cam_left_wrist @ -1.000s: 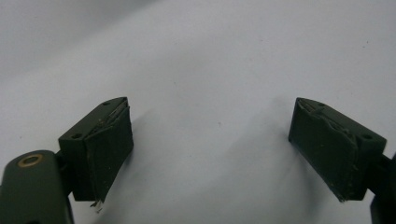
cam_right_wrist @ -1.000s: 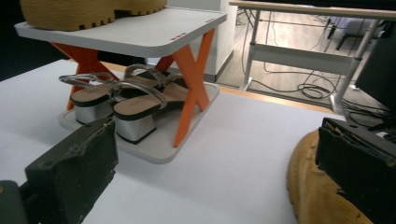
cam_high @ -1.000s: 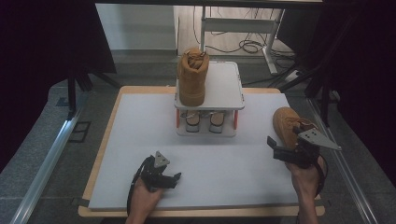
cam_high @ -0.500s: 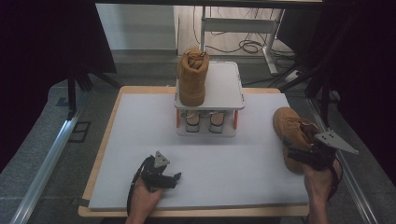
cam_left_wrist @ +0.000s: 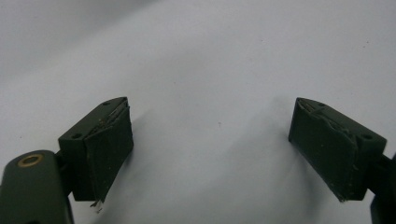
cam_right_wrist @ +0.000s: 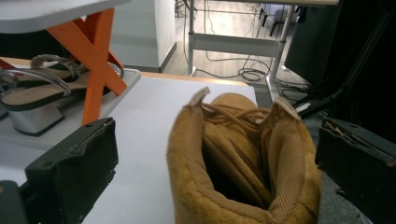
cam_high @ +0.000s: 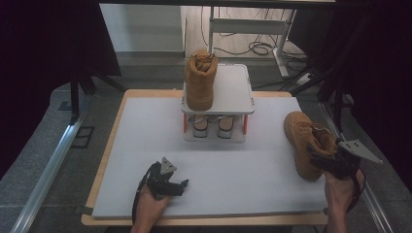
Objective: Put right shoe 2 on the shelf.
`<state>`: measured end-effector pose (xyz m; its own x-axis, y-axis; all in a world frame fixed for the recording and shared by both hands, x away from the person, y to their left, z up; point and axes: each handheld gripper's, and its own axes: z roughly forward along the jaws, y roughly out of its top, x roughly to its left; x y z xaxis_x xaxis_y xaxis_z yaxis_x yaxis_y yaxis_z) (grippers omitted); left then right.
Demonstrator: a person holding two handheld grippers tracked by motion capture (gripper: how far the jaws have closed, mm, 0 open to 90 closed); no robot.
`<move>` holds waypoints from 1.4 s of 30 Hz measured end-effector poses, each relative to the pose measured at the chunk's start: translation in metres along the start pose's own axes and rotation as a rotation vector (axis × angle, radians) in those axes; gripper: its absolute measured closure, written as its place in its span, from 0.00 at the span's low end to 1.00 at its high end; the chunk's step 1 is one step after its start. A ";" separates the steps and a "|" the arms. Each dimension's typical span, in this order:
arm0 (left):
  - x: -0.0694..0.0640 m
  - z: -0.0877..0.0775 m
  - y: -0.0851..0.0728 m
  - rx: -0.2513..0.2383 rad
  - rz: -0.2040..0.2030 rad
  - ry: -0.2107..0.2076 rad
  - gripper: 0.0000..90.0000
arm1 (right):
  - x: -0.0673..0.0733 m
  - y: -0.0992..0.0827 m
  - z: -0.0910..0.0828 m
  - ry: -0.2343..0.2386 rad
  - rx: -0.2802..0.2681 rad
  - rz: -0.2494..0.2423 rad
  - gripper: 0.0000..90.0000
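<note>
1. Right gripper [cam_high: 326, 162]: jaws spread wide, one on each side of the collar of the tan boot [cam_high: 307, 144], as the right gripper view shows. No contact is evident; nothing is pinched yet.
2. Left gripper [cam_high: 176, 184]: jaws spread apart and holding nothing, low over bare surface at the near left of the table (the left gripper view shows blank white between the jaws).
3. Location of work item: the tan boot [cam_right_wrist: 243, 163] stands at the table's right edge, opening toward the right gripper, laces loose inside the collar.
4. Related items: a second tan boot [cam_high: 199, 80] stands on the left half of the top shelf of a small white rack [cam_high: 233, 92]; the right half is bare. A pair of heeled sandals [cam_high: 210, 125] sits on the lower shelf.
5. Risk, judged: the collar is soft, so closing on it may fold the fabric and let the boot sag or slip. A grip on 1 side only could tip it, and it stands near the edge, so a nudge could send it off the table.
6. Risk, judged: loose laces could snag a jaw.
7. Surface: a white mat [cam_high: 145, 145] on a wood-edged table, matte and unmarked.
8. Room: dim, with dark curtains at both sides, grey floor, and a metal desk frame [cam_high: 248, 24] with cables behind.
</note>
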<state>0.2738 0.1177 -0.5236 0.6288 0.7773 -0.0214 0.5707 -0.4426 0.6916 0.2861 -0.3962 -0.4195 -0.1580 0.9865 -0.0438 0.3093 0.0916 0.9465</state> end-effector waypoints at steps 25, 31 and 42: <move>0.000 0.000 0.000 -0.001 -0.001 0.000 0.15 | -0.011 -0.037 0.028 -0.009 0.011 0.058 0.00; 0.000 0.000 0.000 0.000 0.000 0.000 0.15 | -0.011 -0.042 0.034 -0.005 0.011 0.092 0.00; 0.000 0.000 0.000 -0.001 -0.001 0.000 0.15 | -0.014 -0.049 0.043 -0.002 0.005 0.122 0.00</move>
<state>0.2738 0.1177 -0.5237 0.6285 0.7775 -0.0219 0.5707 -0.4418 0.6921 0.3135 -0.4090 -0.4790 -0.1175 0.9905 0.0708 0.3306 -0.0282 0.9434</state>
